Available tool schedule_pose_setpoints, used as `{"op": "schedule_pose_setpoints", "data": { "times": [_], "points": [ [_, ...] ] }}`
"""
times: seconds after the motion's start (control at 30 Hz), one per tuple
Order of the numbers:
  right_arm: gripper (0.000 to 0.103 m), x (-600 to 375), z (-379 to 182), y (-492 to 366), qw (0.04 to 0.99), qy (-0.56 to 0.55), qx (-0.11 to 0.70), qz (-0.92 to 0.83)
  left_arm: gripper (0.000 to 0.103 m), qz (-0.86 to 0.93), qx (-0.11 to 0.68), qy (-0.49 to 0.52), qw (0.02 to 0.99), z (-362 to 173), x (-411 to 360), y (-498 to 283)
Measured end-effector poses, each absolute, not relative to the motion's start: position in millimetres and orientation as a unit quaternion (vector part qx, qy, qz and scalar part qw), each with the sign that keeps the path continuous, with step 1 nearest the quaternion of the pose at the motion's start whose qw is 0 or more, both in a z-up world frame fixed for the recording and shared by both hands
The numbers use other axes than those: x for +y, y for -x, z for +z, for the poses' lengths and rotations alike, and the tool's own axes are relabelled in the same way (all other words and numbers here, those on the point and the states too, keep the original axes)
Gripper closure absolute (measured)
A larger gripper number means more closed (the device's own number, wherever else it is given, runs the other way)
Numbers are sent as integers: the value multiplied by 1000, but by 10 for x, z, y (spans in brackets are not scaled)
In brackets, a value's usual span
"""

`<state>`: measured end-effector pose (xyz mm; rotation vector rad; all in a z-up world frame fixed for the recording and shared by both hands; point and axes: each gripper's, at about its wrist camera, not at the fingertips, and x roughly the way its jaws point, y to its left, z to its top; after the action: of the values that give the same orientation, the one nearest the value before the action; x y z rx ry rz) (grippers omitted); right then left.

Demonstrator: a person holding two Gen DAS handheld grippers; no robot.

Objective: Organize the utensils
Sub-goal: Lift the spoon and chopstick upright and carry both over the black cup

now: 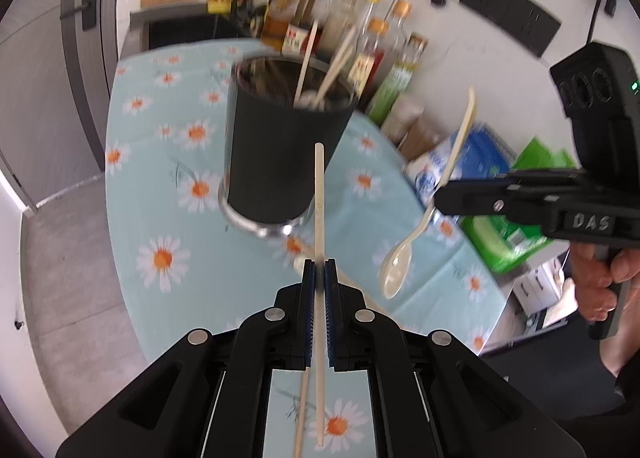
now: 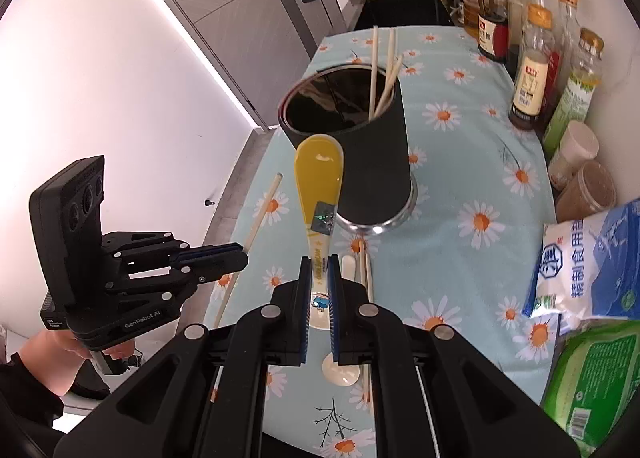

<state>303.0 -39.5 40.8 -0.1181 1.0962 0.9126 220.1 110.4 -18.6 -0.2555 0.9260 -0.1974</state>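
The chopstick [image 1: 319,194] was pinched near its middle in the closed left tongs [image 1: 319,270], held above the desk [image 1: 200,242] and just short of the black holder [image 1: 280,146]. Thin, light and stiff, it would likely swivel in so narrow a grip. The yellow spoon [image 2: 319,174] was clamped by its handle in the closed right tongs [image 2: 319,278], bowl toward the holder's rim; its glossy plastic looked slippery. Another chopstick [image 2: 366,270] and a white spoon [image 2: 347,270] lay on the desk below.
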Motion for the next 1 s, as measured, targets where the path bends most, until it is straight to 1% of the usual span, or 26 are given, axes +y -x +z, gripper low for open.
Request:
{"op": "schedule_pose_setpoints", "data": {
  "times": [0.3,0.57,1.0],
  "points": [
    [94,-269,736,-3212,755,61,477,445,99,-82,370,142,915,163,1108,-2267],
    [94,-185,910,-3421,756,58,460,462,99,-65,306,163,936,389,1174,-2412],
    [94,-76,1213,-3731,766,58,427,477,99,-36,197,155,967,844,1251,-2695]
  ]
}}
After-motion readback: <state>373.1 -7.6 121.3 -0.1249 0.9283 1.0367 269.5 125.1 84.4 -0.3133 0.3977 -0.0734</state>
